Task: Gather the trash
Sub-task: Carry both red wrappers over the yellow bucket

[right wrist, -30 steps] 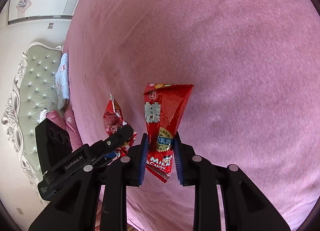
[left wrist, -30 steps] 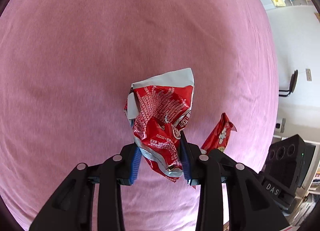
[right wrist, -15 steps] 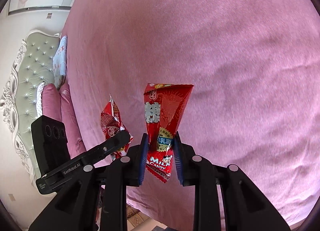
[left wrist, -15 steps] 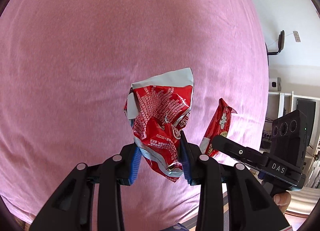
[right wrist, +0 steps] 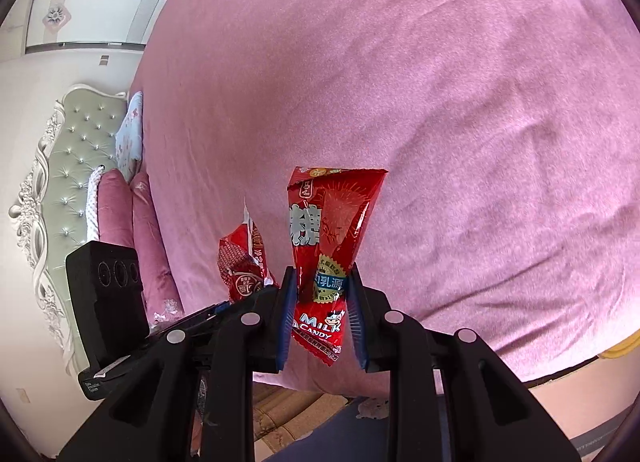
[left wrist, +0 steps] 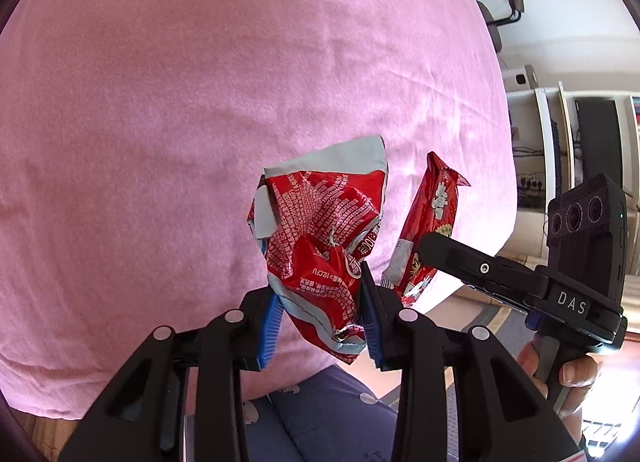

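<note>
A crumpled red and silver snack wrapper hangs between the blue pads of my left gripper, which is shut on it, lifted above the pink bed. My right gripper is shut on a red milk candy bag, also held clear of the bed. In the left wrist view the right gripper and its candy bag show at the right. From the right wrist camera the left gripper's wrapper appears at the left.
A padded grey headboard and pink pillows lie at the left. The bed's near edge and wooden floor are below. White shelves and a chair stand at the right. A hand and purple clothing are close below.
Both grippers have pulled back and up from the bed with their wrappers still held; the bed's edge, floor and the person's clothing have come into view.
</note>
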The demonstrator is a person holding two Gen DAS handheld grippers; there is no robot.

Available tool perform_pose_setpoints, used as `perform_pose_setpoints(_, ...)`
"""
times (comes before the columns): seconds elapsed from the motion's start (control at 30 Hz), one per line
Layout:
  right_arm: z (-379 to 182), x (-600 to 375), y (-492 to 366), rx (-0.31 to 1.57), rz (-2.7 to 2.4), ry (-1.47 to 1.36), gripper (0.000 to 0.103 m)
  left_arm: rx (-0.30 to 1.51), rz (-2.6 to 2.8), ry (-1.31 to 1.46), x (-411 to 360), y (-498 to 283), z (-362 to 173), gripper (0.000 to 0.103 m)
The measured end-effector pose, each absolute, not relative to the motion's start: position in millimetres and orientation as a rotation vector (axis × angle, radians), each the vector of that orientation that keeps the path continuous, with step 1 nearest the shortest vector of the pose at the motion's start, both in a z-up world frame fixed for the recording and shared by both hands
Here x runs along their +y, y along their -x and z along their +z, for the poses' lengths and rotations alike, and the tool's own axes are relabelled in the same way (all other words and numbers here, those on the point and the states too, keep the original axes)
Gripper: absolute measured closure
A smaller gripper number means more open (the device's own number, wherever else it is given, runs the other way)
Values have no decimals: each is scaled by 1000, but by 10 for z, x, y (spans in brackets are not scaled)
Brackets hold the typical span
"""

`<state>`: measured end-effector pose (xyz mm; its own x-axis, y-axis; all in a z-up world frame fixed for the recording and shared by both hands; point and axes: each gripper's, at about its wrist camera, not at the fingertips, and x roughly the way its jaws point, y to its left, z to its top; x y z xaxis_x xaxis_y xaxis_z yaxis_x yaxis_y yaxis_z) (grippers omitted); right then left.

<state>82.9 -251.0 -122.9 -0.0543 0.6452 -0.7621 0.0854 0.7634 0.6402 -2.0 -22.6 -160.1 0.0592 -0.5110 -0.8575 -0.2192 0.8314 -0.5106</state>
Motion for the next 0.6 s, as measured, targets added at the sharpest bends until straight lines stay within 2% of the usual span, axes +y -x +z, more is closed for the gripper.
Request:
perform_pose_setpoints(0.27,-1067,-3236,-427,1514,422,-685,79,1564,-366,469,-935,74,-1468,67)
perform_pose_setpoints(0.6,-958,-4671,116,1428,287,-784,79,1607,-507,300,-2521,165,-1395,67)
